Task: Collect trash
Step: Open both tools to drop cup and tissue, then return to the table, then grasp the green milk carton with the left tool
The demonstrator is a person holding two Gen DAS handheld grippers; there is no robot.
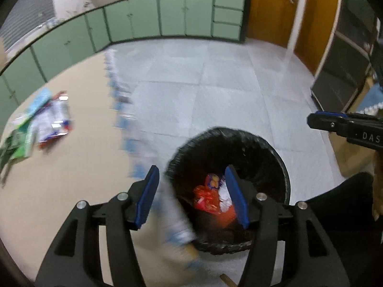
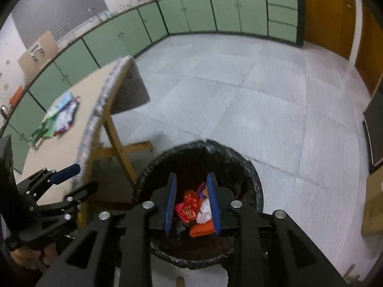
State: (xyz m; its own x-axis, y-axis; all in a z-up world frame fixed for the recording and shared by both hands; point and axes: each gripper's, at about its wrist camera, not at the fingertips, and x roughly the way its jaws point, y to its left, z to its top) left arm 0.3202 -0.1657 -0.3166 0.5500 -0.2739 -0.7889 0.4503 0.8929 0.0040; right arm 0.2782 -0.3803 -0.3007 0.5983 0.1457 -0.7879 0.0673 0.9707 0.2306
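Observation:
A round bin with a black liner [image 1: 263,148] [image 2: 239,165] stands on the floor beside the table. Red, orange and white wrappers [image 1: 205,198] [image 2: 189,208] lie inside it. My left gripper [image 1: 192,191] hangs open over the bin's left rim and the table edge, with nothing between its blue pads. From the right wrist view it shows at the left [image 2: 79,179]. My right gripper [image 2: 191,201] is above the bin with a narrow gap between its pads, and nothing is in it. Its tip shows at the right [image 1: 320,122]. More wrappers [image 1: 47,119] [image 2: 59,117] lie on the table.
The beige table [image 1: 71,179] [image 2: 59,155] stands on wooden folding legs [image 2: 119,150] left of the bin. Green cabinets [image 2: 215,12] line the far wall, and a wooden door [image 1: 270,7] is at the back right. Cardboard [image 2: 373,203] lies on the grey tiled floor [image 2: 263,95] at the right.

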